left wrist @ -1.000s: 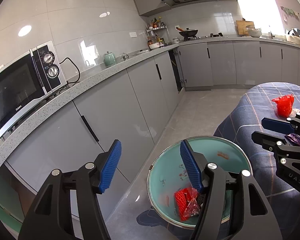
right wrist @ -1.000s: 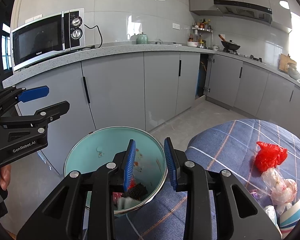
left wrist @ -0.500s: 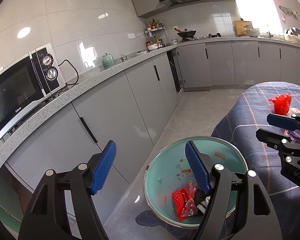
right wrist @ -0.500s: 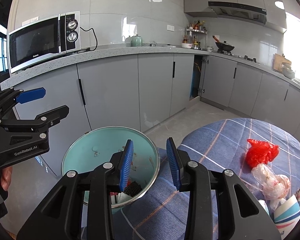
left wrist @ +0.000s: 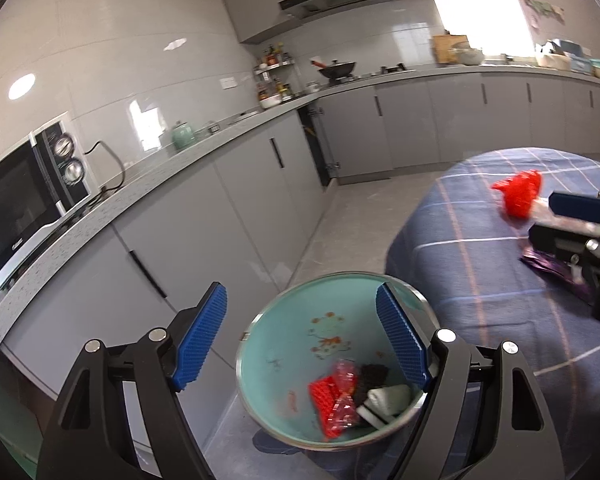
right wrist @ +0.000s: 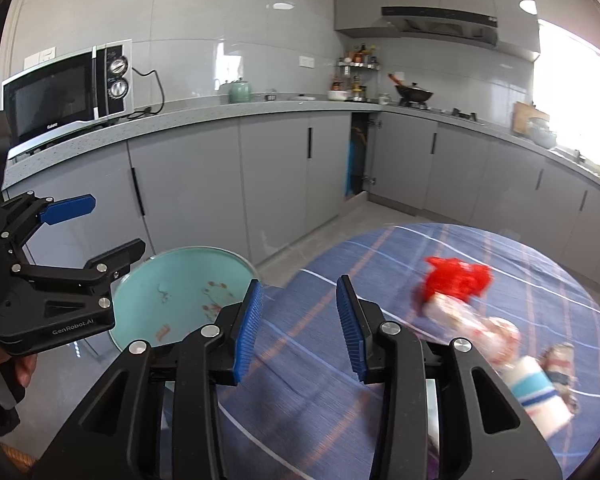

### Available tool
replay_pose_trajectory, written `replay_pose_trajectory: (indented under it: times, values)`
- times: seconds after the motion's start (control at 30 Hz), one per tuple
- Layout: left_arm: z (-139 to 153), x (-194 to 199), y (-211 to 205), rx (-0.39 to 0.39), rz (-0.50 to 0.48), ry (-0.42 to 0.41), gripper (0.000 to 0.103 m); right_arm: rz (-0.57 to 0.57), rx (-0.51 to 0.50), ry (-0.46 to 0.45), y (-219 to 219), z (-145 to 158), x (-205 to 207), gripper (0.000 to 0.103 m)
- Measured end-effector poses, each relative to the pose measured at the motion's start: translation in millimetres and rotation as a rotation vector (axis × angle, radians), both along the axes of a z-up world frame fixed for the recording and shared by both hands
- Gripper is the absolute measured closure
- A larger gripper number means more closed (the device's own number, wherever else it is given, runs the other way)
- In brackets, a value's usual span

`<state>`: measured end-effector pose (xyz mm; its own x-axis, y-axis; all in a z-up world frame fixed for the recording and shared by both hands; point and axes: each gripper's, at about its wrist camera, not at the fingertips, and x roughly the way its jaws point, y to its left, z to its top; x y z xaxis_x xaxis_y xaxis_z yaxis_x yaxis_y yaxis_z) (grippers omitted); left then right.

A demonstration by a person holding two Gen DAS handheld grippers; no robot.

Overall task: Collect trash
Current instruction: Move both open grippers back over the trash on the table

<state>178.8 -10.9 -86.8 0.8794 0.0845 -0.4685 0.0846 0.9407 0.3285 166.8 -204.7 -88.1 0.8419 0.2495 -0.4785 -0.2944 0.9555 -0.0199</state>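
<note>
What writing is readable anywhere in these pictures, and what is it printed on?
"GenRobot.AI": on the black body of the left gripper, seen in the right wrist view.
A brand word sits at the bottom of the microwave door, too small to read reliably.
The bottles on the spice rack carry labels too small to read.
The blurred striped paper cup on the table shows no legible text.

We note that the left wrist view looks forward along the left tool (left wrist: 300, 340), angled down into the teal trash bin (left wrist: 284, 344) close below, with the kitchen counter running off to the left. The right wrist view looks along the right tool (right wrist: 299, 326), over the near edge of the blue checked desk (right wrist: 380, 264). Both views share the bin (right wrist: 172, 280), the microwave (left wrist: 24, 208) (right wrist: 66, 92) and the red bag (left wrist: 518, 198) (right wrist: 456, 278); each shows the other tool at its margin.
</note>
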Motion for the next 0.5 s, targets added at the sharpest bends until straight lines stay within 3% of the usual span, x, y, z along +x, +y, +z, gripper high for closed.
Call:
replay_pose_trajectory:
  times: [0.5]
  values:
    - [-20.7, -28.5, -94.7, 0.032, -0.183, 0.041, 0.021, -0.241, -0.026, 0.031, -120.5, -18.2, -61.4, 0.061]
